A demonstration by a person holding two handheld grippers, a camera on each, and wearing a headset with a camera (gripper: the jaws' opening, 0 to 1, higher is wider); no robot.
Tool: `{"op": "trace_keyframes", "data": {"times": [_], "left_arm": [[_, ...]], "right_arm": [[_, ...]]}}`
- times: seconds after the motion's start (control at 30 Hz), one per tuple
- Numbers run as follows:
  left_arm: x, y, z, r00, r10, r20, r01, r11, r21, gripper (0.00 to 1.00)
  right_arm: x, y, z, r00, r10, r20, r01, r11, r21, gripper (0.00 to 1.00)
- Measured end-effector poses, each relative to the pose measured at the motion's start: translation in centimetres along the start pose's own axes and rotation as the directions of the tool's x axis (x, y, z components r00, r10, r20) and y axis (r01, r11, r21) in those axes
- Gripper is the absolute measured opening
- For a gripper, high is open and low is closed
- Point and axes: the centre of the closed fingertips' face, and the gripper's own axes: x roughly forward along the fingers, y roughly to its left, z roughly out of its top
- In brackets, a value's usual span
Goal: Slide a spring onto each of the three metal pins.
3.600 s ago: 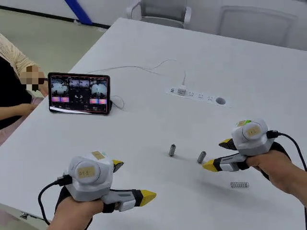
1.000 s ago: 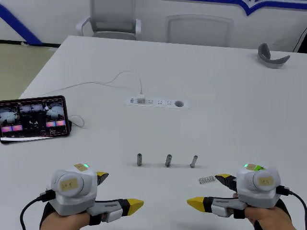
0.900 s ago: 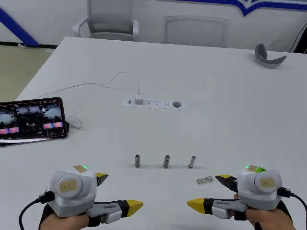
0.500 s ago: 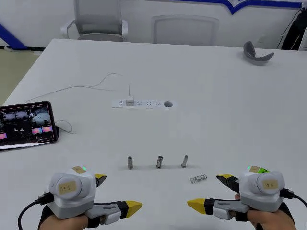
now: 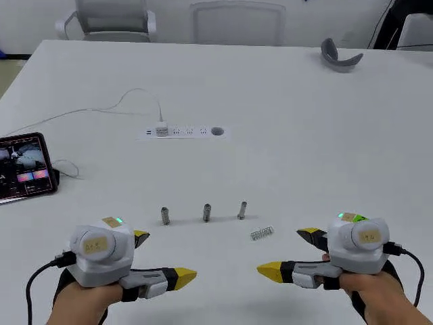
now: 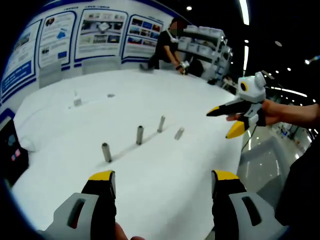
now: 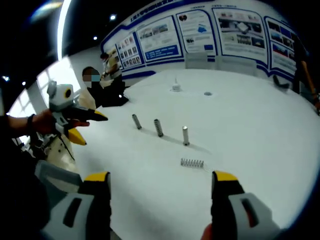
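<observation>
Three short metal pins stand in a row on the white table: left pin (image 5: 165,216), middle pin (image 5: 207,212), right pin (image 5: 242,210). The left and middle pins look ribbed, as with springs on them; the right pin (image 7: 185,135) looks smooth. A loose spring (image 5: 262,233) (image 7: 192,162) lies flat just right of the row. My left gripper (image 5: 164,256) (image 6: 163,176) is open and empty, near the front edge. My right gripper (image 5: 288,251) (image 7: 160,176) is open and empty too, a little nearer than the loose spring.
A white power strip (image 5: 183,131) with a plugged-in cable lies beyond the pins. A tablet (image 5: 20,166) stands at the left edge. A grey curved object (image 5: 342,57) rests at the far right. Chairs (image 5: 111,17) line the far side.
The head camera has swung, shifting the whole picture. My right gripper, close to the pins 3.6 s ago, is now back near the front edge. Both grippers stay open over the last second.
</observation>
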Motion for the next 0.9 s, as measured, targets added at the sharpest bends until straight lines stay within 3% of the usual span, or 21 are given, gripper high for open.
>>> {"op": "trace_keyframes", "data": {"times": [0.43, 0.9], "left_arm": [[3.2, -2.5, 0.6, 0.996, -0.081, -0.039, 0.083, 0.995, 0.061, 0.78], [6.9, -4.5, 1.5, 0.9882, -0.137, -0.07, 0.143, 0.985, 0.096, 0.76]], "right_arm": [[-1.2, 0.7, 0.0, 0.9999, -0.003, 0.014, 0.002, 1.0, 0.017, 0.85], [-2.3, 0.6, -0.5, 0.9999, -0.01, -0.011, 0.01, 1.0, 0.02, 0.84]]}}
